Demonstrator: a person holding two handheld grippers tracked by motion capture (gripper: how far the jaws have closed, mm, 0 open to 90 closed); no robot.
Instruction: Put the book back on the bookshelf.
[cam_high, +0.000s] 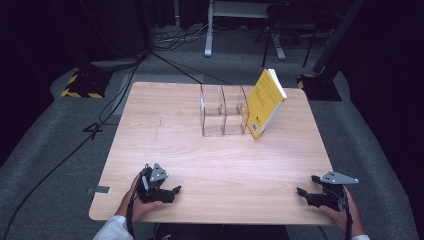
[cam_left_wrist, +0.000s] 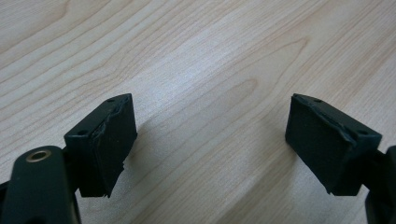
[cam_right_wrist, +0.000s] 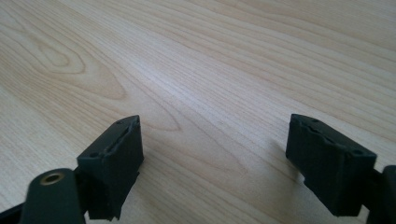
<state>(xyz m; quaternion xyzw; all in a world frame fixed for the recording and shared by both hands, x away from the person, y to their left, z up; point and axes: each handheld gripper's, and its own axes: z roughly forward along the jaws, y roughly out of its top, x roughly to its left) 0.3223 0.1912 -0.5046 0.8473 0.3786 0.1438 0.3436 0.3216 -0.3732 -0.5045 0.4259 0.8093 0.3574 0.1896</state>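
A yellow book (cam_high: 266, 103) stands tilted at about one o'clock on the wooden tabletop (cam_high: 210, 170), its lower edge on the wood and its cover leaning against the right end of a clear plastic rack (cam_high: 223, 110). The rack sits near twelve o'clock, a little back from the middle of the tabletop, with upright dividers that form open slots; nothing shows inside them.

The left gripper (cam_high: 169, 193) rests at about seven o'clock, close to the near edge, held in the person's left hand (cam_high: 137, 202). In the left gripper view its jaws stand released and wide apart, with bare wood grain between the two black pads (cam_left_wrist: 112, 140) and nothing gripped.

The right gripper (cam_high: 306, 189) lies at about five o'clock, near the near right corner, held in the right hand (cam_high: 342, 212), its grey plate on top. In the right gripper view its jaws are also released, spread wide over bare wood, and they grasp nothing.

Both grippers are well apart from the book and the rack, and well apart from each other. Beyond the tabletop lie grey floor, cables and dark stands
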